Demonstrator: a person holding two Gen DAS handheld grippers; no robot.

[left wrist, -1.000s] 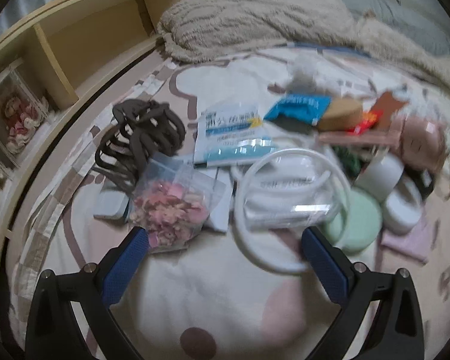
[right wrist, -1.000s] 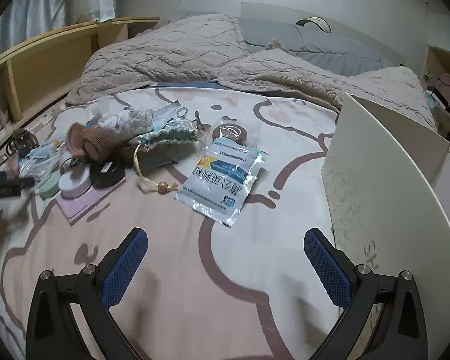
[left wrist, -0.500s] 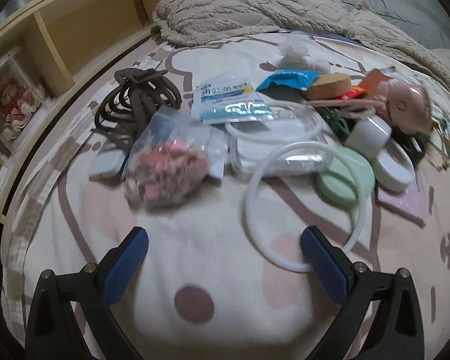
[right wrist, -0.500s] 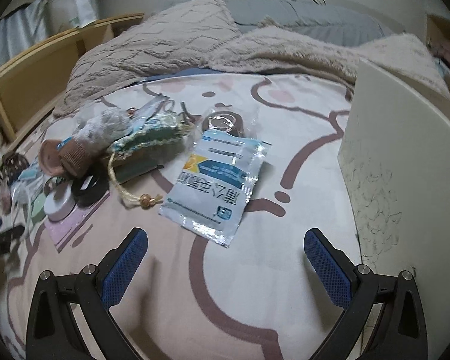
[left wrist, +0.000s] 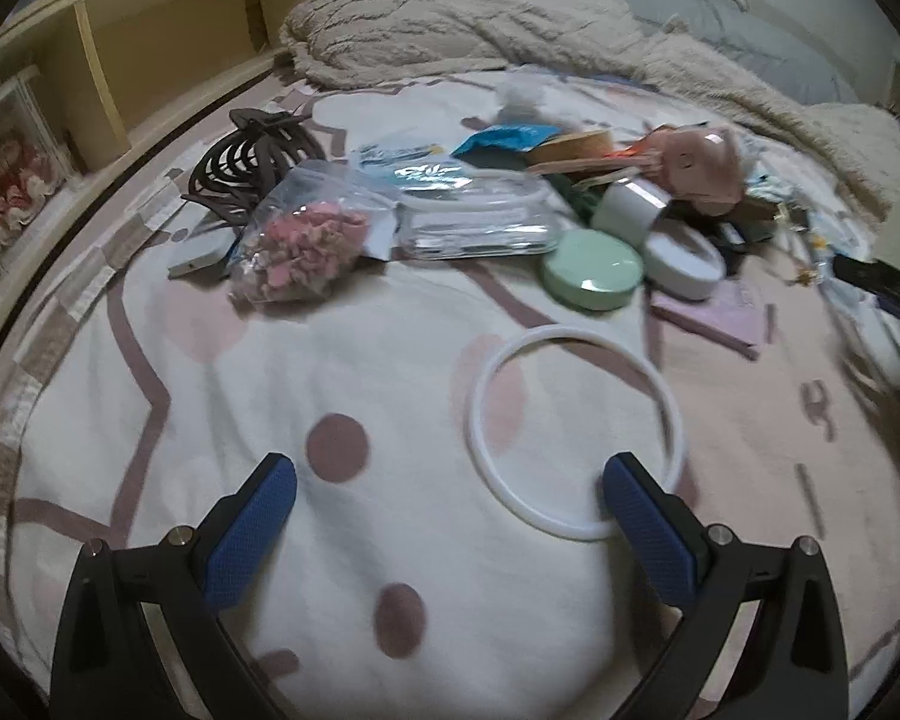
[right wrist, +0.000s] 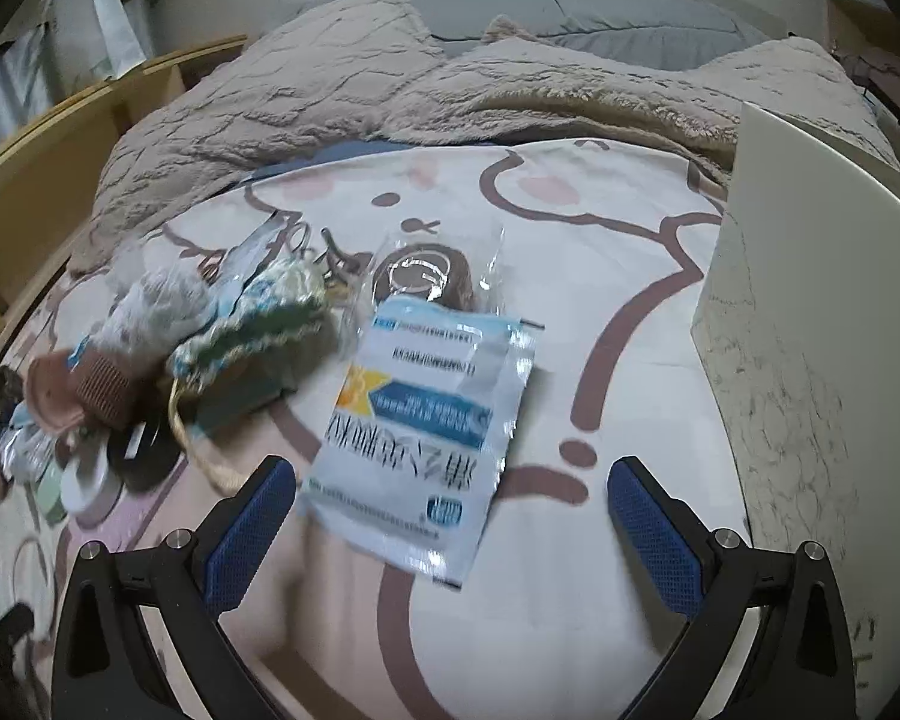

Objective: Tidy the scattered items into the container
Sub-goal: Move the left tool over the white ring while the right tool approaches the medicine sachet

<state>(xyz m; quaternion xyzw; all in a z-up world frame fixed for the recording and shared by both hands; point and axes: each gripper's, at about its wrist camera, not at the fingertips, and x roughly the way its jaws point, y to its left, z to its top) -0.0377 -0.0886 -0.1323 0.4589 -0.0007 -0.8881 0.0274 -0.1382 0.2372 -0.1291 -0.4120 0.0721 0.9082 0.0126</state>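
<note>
On the bed's cream sheet with brown cartoon outlines, nearly everything was seen lying loose, so the task was judged barely begun. Across the far half of the left wrist view, a dark brown claw hair clip, a clear bag of pink dried petals, a clear plastic case, a round mint-green compact and a white jar were heaped together. A thin white plastic ring lay nearer, its near edge touching the right finger of the left hand-held gripper, which was spread wide and grasped nothing. The right hand-held gripper was likewise released, with a blue-and-white foil sachet just beyond it. The off-white container wall stood at the right; its inside was hidden, so any contents could not be told.
</note>
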